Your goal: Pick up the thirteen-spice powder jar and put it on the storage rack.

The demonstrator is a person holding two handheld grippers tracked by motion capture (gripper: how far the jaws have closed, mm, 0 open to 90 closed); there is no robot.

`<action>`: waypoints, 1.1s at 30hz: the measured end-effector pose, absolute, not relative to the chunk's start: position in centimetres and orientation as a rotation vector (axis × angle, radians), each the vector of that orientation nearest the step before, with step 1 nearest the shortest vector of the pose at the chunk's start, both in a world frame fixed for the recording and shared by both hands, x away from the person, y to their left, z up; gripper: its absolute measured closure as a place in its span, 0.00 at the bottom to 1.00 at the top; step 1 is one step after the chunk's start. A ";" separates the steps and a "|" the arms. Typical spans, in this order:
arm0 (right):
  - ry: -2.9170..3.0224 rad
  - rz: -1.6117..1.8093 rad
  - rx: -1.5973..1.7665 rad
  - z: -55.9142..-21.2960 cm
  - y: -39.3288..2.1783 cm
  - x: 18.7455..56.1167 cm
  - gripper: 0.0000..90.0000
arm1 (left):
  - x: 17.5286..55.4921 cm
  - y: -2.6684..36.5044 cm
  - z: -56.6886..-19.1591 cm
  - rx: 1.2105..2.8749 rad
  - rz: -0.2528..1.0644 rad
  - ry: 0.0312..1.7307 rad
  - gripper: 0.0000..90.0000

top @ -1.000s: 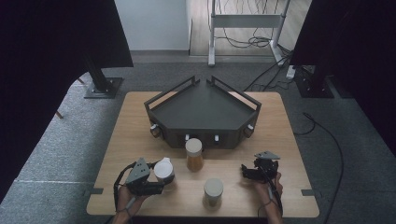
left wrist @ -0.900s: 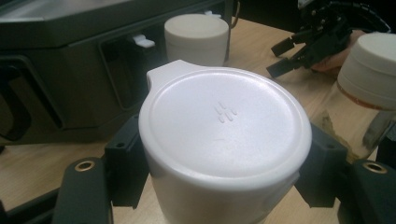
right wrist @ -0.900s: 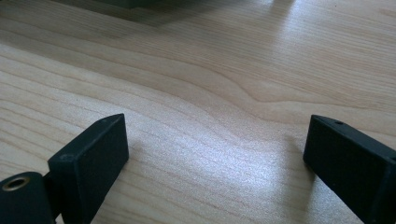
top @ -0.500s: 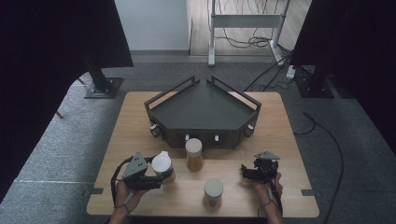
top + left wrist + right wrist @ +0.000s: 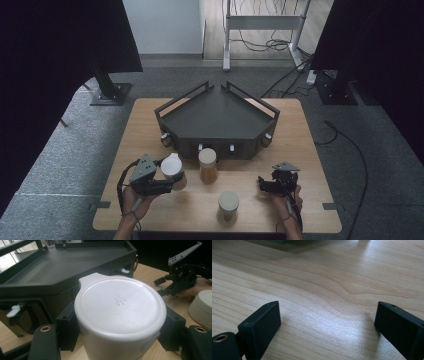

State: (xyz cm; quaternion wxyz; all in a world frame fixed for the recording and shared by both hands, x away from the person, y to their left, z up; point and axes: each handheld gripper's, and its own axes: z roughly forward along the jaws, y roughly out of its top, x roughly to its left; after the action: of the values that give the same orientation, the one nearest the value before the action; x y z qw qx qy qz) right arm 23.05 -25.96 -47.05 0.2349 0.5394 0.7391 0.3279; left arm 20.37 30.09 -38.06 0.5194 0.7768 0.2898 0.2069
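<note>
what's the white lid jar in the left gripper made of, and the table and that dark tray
White-lidded jar: looks like smooth matte plastic, with a soft sheen and a moulded mark on the lid. Table: pale wood or wood veneer, with clear grain lines. Dark tray: matte dark metal or plastic; can't tell which.

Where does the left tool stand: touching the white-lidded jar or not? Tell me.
Touching. In the left gripper view both jaws of the left tool press the sides of the jar.
</note>
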 end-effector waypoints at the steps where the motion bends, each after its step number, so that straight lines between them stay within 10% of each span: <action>1: 2.028 0.900 1.480 -47.1 -26.0 23.0 0.07 | 20.6 30.0 -37.9 1.862 0.497 0.697 0.34; 33: 2.028 0.901 1.481 -47.1 -26.0 23.1 0.07 | 26.3 28.0 -32.5 1.824 0.556 0.737 0.34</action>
State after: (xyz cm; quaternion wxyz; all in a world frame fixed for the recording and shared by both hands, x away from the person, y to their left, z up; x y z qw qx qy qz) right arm 23.06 -25.97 -47.06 0.2347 0.5395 0.7389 0.3284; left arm 26.31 28.03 -32.54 0.5214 0.7614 0.3076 0.2320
